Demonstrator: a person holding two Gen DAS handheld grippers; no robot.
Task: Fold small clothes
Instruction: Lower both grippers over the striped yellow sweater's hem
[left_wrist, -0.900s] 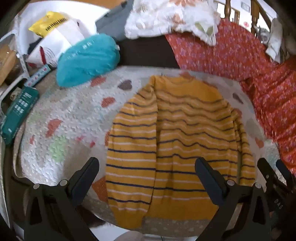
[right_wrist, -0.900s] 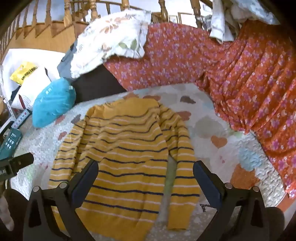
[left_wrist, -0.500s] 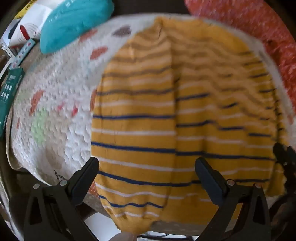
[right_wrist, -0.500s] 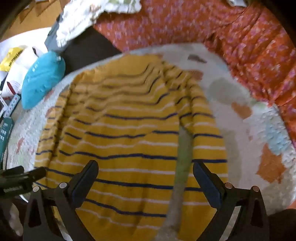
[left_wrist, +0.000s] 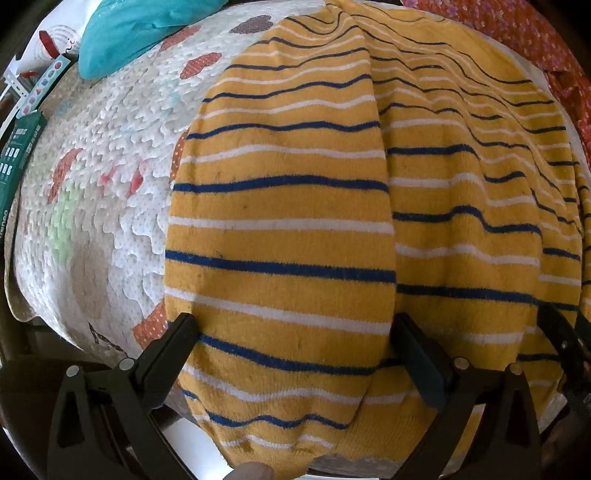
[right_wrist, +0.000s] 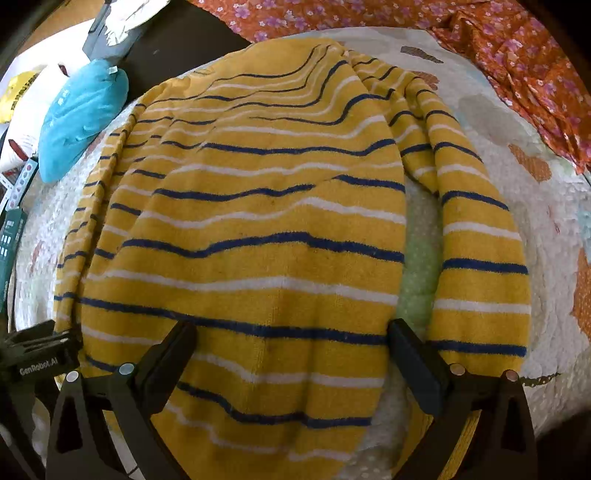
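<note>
A yellow sweater (left_wrist: 295, 206) with blue and white stripes lies flat on a white quilt (left_wrist: 96, 177), its hem toward me. In the left wrist view its left sleeve lies folded along the body. My left gripper (left_wrist: 291, 347) is open, low over the hem end of that sleeve. The sweater fills the right wrist view (right_wrist: 266, 229) too, with the right sleeve (right_wrist: 480, 258) lying beside the body. My right gripper (right_wrist: 291, 347) is open, low over the body near the hem. Each gripper shows at the edge of the other's view.
A teal cushion (right_wrist: 77, 118) lies at the quilt's far left corner. A green box (left_wrist: 14, 162) sits at the left edge. Orange floral fabric (right_wrist: 517, 66) is heaped along the back and right. The quilt's front edge (left_wrist: 74, 339) drops off just below the hem.
Both grippers have moved down and forward toward the sweater's hem, so the sweater now fills both views. Both stayed open.
</note>
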